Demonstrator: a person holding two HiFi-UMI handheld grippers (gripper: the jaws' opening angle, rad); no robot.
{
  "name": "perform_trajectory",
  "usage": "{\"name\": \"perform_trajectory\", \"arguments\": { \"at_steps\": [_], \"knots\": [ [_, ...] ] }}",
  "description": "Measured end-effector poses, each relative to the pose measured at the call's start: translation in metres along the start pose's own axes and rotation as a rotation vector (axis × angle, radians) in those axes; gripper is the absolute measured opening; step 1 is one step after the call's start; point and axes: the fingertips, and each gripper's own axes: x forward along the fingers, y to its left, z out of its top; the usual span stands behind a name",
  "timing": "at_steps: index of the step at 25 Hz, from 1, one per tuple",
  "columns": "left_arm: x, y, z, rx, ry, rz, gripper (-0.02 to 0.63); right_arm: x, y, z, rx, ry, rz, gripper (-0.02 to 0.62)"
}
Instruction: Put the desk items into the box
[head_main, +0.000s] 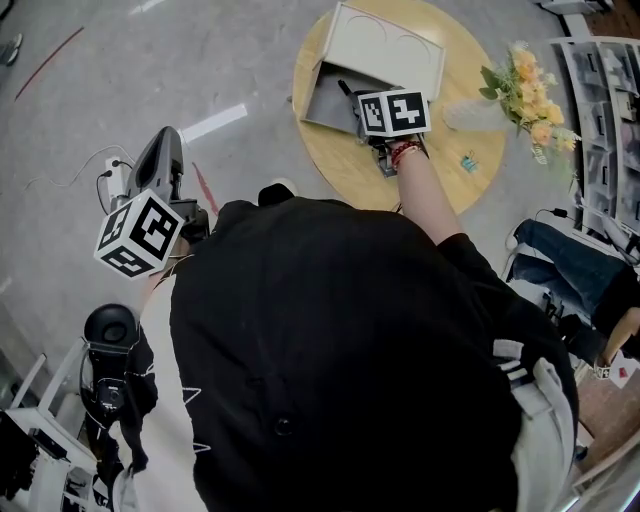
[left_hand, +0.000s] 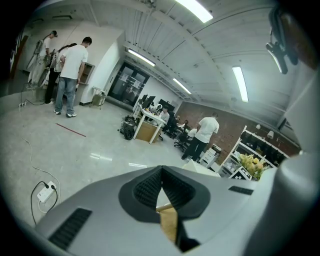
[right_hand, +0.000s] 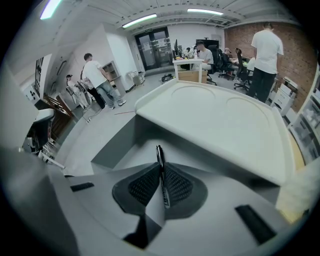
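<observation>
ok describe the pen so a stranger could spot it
Find the round wooden table with the open grey box on it. Over the box, the right gripper pinches the pen: a thin dark stick, the only item held off the tabletop.

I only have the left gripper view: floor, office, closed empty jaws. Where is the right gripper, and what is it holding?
Observer: The right gripper is shut on a black pen, which points into the open grey box.
Operator: Anything else on the table to pick up?
Observer: A small teal item lies on the round wooden table, right of the box and near the flowers. I can't tell what it is.
Operator: Where is my gripper relative to that table?
Observer: The left gripper is raised over the floor, left of the table and apart from it.
</observation>
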Motion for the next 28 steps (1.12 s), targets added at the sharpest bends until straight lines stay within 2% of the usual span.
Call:
{"name": "perform_trajectory", "arguments": {
  "at_steps": [28],
  "knots": [
    [-0.0081, 0.0078, 0.0035, 0.003, -0.01, 0.003, 0.011, -0.0004, -0.0016, -0.0044, 0.036, 0.02, -0.02, 0.038]
  ]
}}
